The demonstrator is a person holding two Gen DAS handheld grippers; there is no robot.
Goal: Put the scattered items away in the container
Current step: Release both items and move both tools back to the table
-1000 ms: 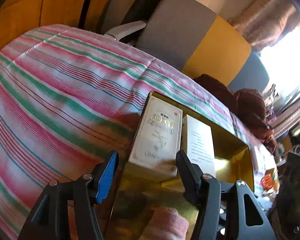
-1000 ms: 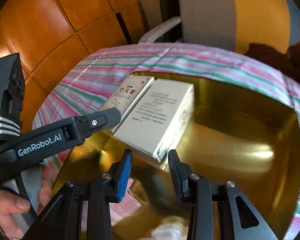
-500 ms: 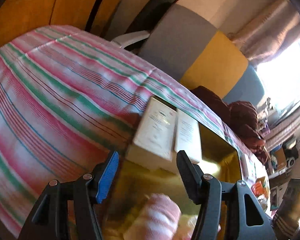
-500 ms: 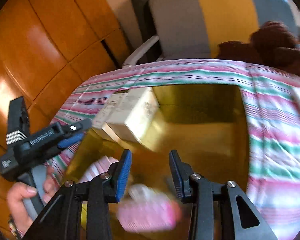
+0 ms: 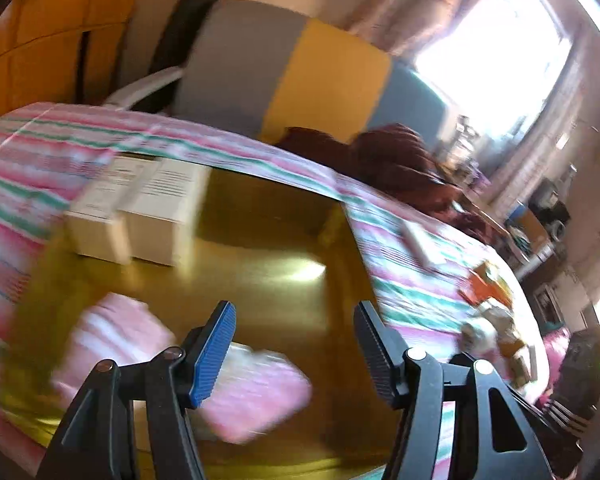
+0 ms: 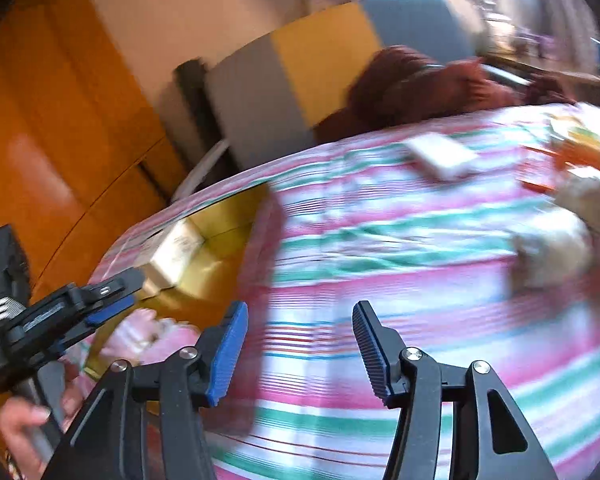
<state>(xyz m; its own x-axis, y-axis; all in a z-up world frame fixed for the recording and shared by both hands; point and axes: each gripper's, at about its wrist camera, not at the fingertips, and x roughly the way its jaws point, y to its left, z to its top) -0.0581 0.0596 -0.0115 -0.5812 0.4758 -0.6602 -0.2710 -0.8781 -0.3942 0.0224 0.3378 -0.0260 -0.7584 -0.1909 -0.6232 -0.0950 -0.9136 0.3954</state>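
While both tongs gape empty — left tongs (image 5: 294,336), right tongs (image 6: 300,336) — two white boxes (image 5: 136,208) sit in the gold container (image 5: 260,248).

A: Daylight floods from the window (image 5: 496,40), upper right, blown out white.
B: Motion blur smears both views (fisheye bends the edges); glare spots the gold container (image 5: 304,270).

Left wrist cam sits low and close over the gold box (image 5: 284,240), facing its far corner. Right wrist cam looks across the striped cloth (image 6: 400,240); both catch the box (image 6: 220,236) and the chair (image 5: 284,80).
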